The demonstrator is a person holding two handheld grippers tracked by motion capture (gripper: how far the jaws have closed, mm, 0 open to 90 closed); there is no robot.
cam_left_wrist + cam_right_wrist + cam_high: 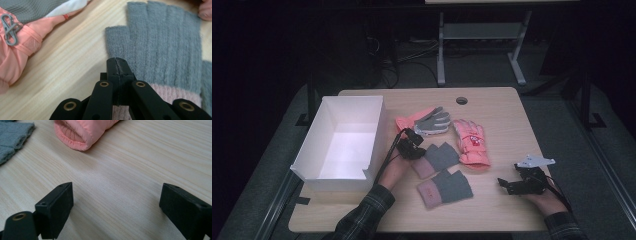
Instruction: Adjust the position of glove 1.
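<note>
The left gripper [117, 65] has its jaws pressed together over the cuff end of a grey fingerless glove [160, 47], though whether it pinches the fabric is unclear. That glove lies mid-table [502, 107], a second grey glove [445, 189] nearer the front edge. The right gripper [116, 202], jaws wide apart, rests near the table's right front corner.

The grey glove [160, 42] is fuzzy knit, the pink glove [82, 132] smooth cloth, the table [140, 170] matt wood.

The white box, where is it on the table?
In the high view the white box sits open at the table's left edge, just left of the left gripper and the gloves.
</note>
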